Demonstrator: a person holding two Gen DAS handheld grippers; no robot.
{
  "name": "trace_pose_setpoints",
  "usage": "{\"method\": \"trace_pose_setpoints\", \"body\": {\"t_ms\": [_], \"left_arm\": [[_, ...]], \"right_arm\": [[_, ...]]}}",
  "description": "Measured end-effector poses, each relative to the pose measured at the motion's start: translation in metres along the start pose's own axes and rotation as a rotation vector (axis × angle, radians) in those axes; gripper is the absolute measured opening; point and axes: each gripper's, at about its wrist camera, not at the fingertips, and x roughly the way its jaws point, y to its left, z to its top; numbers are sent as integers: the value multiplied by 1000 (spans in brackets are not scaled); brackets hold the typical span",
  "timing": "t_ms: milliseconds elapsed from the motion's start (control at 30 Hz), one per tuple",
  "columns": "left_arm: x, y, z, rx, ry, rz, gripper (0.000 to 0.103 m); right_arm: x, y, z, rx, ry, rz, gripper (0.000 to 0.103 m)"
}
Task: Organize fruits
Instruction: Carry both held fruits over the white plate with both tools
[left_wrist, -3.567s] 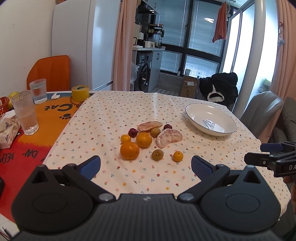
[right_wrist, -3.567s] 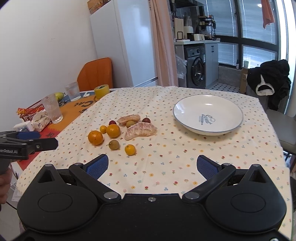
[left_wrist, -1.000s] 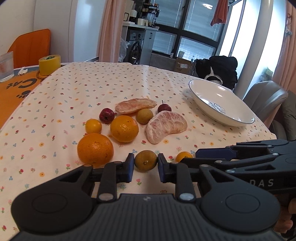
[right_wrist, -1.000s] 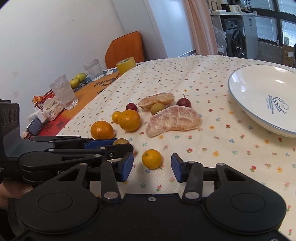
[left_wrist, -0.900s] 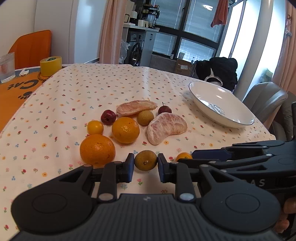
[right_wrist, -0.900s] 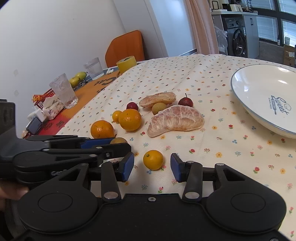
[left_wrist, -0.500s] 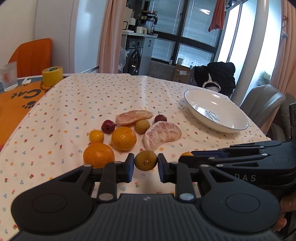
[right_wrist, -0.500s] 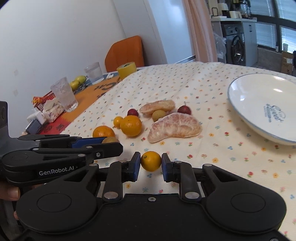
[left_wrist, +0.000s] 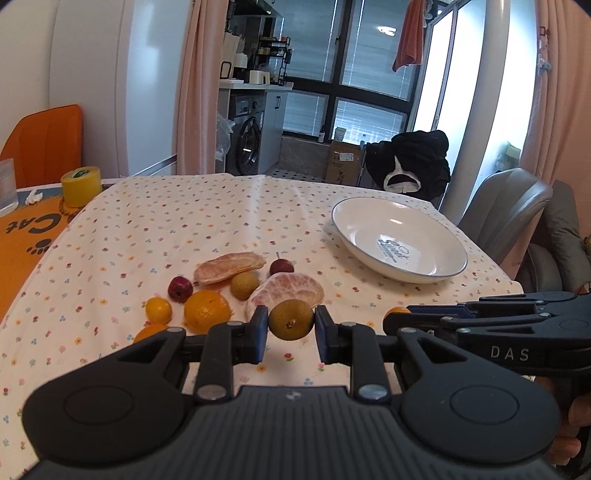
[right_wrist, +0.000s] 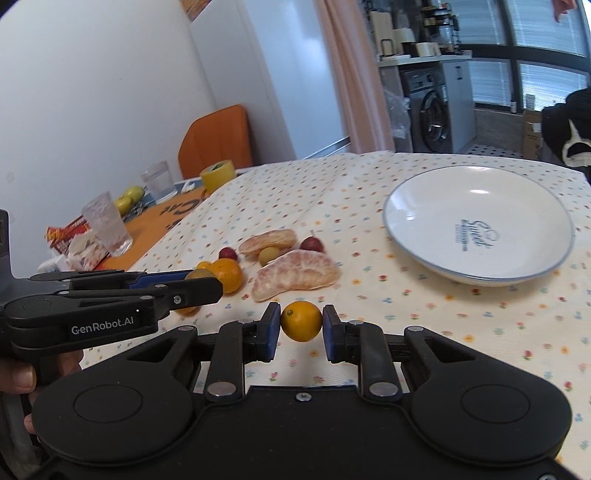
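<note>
both tongs had fruit and were off the flowered cloth (left_wrist: 221, 221), so the carry to the wide white blue-rimmed dish (left_wrist: 443, 275) looked like the step in hand. the left gripper (left_wrist: 291, 334) was pinched onto a small brownish-green round fruit (left_wrist: 291, 324); the right gripper (right_wrist: 301, 328) was pinched onto a small yellow-orange citrus (right_wrist: 301, 320). both were short of the dish, on the side where the loose fruit lay. the next move, i judged, called for swinging each over the dish and lowering before letting go, since round fruit rolls.

beside the dish i counted two peeled citrus pieces (left_wrist: 286, 293), two small dark red fruits (left_wrist: 180, 289), one more brownish-green one (left_wrist: 244, 285), a mid-sized orange (left_wrist: 207, 315), a small one (left_wrist: 158, 310), and a third orange (left_wrist: 149, 331) half hidden. the dish held nothing.
</note>
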Motion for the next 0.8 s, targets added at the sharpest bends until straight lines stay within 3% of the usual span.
{"method": "trace_pose_setpoints", "body": {"t_ms": [467, 800], "left_arm": [[16, -38, 22, 78, -9, -72, 25], [31, -64, 34, 100, -6, -70, 25]], "right_arm": [[-38, -35, -3, 101, -124, -151, 23], [-53, -59, 1, 114, -190, -211, 23]]}}
